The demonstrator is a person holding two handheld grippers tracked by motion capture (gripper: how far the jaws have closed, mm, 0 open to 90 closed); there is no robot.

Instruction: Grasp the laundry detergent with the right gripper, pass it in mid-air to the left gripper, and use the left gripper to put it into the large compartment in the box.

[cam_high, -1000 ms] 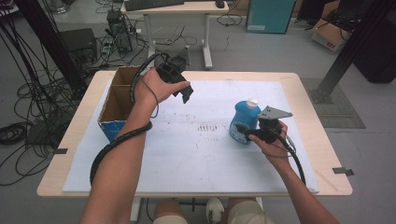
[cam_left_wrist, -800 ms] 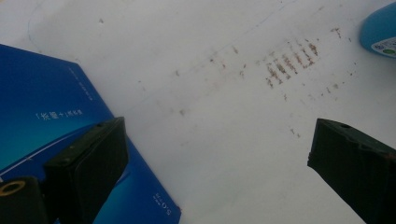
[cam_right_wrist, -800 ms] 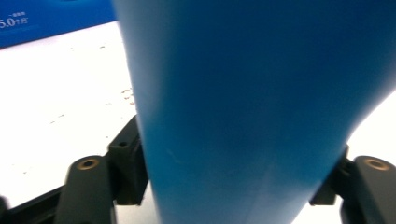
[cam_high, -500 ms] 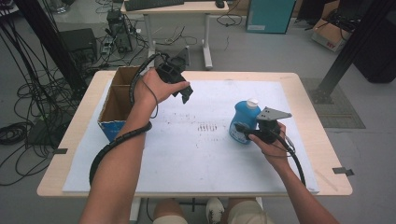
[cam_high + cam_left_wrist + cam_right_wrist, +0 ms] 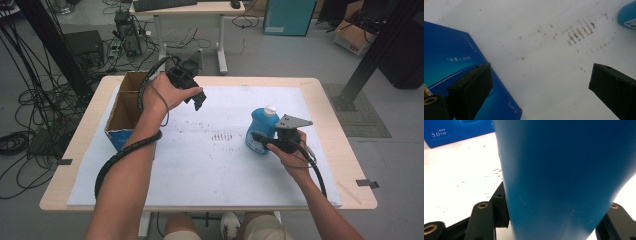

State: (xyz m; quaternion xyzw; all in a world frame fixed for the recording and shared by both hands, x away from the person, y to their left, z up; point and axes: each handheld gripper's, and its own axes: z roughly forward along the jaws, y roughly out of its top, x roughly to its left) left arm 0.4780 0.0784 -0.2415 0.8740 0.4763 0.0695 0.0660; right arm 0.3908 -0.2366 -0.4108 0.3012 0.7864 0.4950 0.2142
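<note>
A blue plastic bottle (image 5: 259, 122) with a white cap stands upright on the white sheet right of centre. My right gripper (image 5: 261, 141) grips its lower body from the near side; the jaws have just been closing and now press both sides of the bottle (image 5: 564, 180). My left gripper (image 5: 197, 100) hangs in the air over the sheet's far left part, beside the cardboard box. Its jaws (image 5: 540, 75) stand wide open with nothing between them. The bottle's edge (image 5: 629, 15) peeks in at the top right of the left gripper view.
An open cardboard box (image 5: 116, 117) with a blue printed side (image 5: 451, 57) stands at the table's left edge. The white sheet (image 5: 210, 165) covers most of the wooden table and carries brown smudges (image 5: 222, 136) at its centre. Desks, cables and boxes lie beyond the table.
The right gripper's jaws have closed onto the blue bottle. Both hands and the bottle stay where they were.
</note>
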